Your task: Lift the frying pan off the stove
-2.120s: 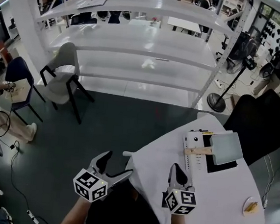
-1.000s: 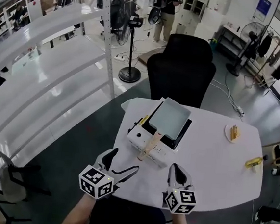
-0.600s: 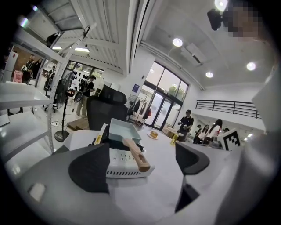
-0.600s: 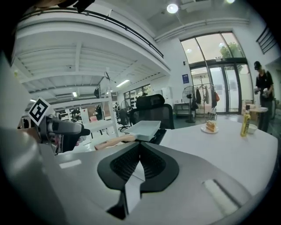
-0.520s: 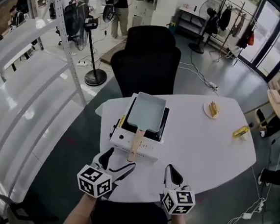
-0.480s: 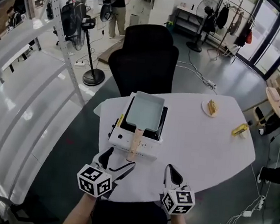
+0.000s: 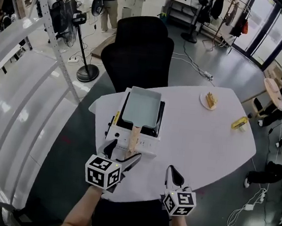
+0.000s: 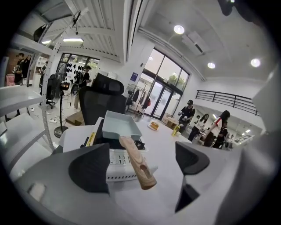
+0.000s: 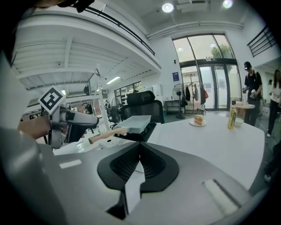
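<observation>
A rectangular pale-teal frying pan sits on a white portable stove on the white table. Its wooden handle points toward me. My left gripper is open, and the handle's end lies between its two jaws without touching them. The pan and stove fill the middle of the left gripper view. My right gripper is shut and empty, held over the table's near edge to the right. The right gripper view shows its jaws closed, the pan beyond and the left gripper at its handle.
A plate of food and a yellow item lie at the table's far right. A black office chair stands behind the stove. White shelving runs along the left, with a standing fan and people in the background.
The head view has swung round until the table and stove sit in front of me. My left gripper has moved forward to the pan's handle. The right gripper stays low and shut.
</observation>
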Demonstrator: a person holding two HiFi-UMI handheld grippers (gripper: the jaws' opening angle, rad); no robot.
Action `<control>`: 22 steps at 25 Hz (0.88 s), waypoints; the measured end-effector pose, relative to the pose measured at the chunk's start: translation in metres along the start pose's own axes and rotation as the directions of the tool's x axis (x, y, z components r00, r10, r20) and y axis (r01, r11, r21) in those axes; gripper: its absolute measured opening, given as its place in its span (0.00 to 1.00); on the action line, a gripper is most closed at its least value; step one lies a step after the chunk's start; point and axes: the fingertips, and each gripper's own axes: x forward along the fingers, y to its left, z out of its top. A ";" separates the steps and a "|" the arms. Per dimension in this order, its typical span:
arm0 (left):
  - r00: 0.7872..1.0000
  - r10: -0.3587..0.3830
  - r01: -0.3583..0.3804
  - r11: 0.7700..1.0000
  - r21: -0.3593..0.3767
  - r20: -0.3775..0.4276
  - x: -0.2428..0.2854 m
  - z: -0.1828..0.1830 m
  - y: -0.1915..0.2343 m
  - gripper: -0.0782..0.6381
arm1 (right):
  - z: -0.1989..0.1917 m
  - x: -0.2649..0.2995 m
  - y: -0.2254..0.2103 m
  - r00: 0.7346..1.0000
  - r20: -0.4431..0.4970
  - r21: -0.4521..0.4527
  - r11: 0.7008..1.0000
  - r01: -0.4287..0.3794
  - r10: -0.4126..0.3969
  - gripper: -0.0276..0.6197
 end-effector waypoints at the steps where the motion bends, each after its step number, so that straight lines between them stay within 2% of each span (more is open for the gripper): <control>1: 1.000 0.012 -0.012 1.000 0.001 -0.016 0.004 0.000 0.001 0.84 | -0.001 0.002 -0.002 1.000 -0.007 0.002 1.000 -0.004 0.004 0.05; 6: 0.994 0.079 -0.081 0.997 -0.019 -0.078 0.027 0.004 0.008 0.84 | 0.001 0.023 -0.019 0.999 -0.024 0.013 0.999 -0.032 0.032 0.05; 11: 0.976 0.136 -0.145 0.988 -0.045 -0.168 0.050 -0.002 0.019 0.84 | 0.006 0.053 -0.036 0.996 -0.022 0.039 0.996 -0.084 0.084 0.05; 17: 0.932 0.209 -0.234 0.971 -0.049 -0.296 0.068 -0.017 0.038 0.84 | 0.005 0.088 -0.054 0.989 -0.023 0.078 0.986 -0.147 0.149 0.05; 19: 0.916 0.206 -0.238 0.970 -0.053 -0.343 0.076 -0.024 0.040 0.84 | 0.000 0.099 -0.057 0.985 -0.029 0.095 0.981 -0.167 0.171 0.05; 22: 0.887 0.197 -0.226 0.974 -0.021 -0.417 0.087 -0.034 0.037 0.84 | -0.006 0.110 -0.057 0.979 -0.033 0.119 0.973 -0.198 0.203 0.05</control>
